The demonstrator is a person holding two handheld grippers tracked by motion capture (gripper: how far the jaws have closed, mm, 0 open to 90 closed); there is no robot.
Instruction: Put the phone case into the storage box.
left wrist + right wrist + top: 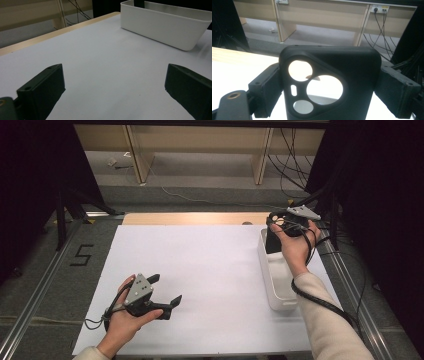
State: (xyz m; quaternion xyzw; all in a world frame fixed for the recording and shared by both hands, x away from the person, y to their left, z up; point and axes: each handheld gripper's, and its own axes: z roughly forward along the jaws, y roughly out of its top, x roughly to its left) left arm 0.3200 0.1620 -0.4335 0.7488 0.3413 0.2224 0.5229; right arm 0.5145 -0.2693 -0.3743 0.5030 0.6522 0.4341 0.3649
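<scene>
2 grippers in our hands. Our right gripper (332, 82) is clamped on a black phone case (332, 82), one jaw on each side edge, case upright with its camera cutouts facing us. In the high view the case (273, 240) hangs just above the far end of the white bin (280, 302). Our left gripper (167, 292) sits released, jaws wide apart over the white sheet (210, 270), bin well ahead of it.
</scene>
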